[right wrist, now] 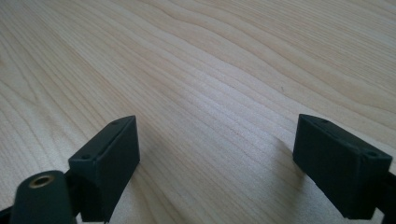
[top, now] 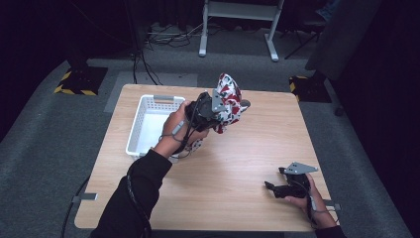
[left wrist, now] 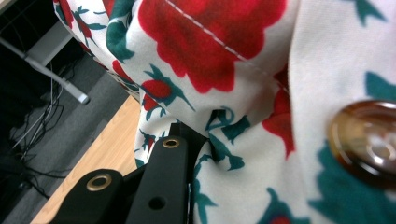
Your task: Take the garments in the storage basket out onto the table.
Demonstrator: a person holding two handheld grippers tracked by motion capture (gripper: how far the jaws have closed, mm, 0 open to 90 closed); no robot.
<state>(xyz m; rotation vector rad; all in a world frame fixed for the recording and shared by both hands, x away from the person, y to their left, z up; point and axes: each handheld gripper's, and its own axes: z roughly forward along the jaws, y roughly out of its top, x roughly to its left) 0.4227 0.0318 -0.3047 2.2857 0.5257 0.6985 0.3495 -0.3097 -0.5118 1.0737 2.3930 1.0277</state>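
Cloth (left wrist: 243,70) crowds the left gripper view, white with red flowers and green leaves, a line of white stitching across one bloom and a brown button (left wrist: 369,142) at the right edge. One black jaw rises from the bottom of that view and disappears into a fold of the fabric; the other jaw is covered, so the grip itself is partly hidden (the bunching around the jaw suggests a pinch). From the high view, the left gripper (top: 220,109) is clamped on the cloth (top: 229,99), which is lifted clear of the table (top: 247,158) in a crumpled bundle, above the far half of the tabletop and just right of the basket (top: 143,124). That basket is white with slotted walls and sits near the table's left edge. The person's left hand (top: 178,129), in a dark sleeve, carries the gripper.

Near the right front corner, the right gripper (top: 271,187) is low over the wood in the right hand (top: 304,196), well apart from the cloth. Its own view shows both jaws spread wide over bare wood grain, with nothing between them.
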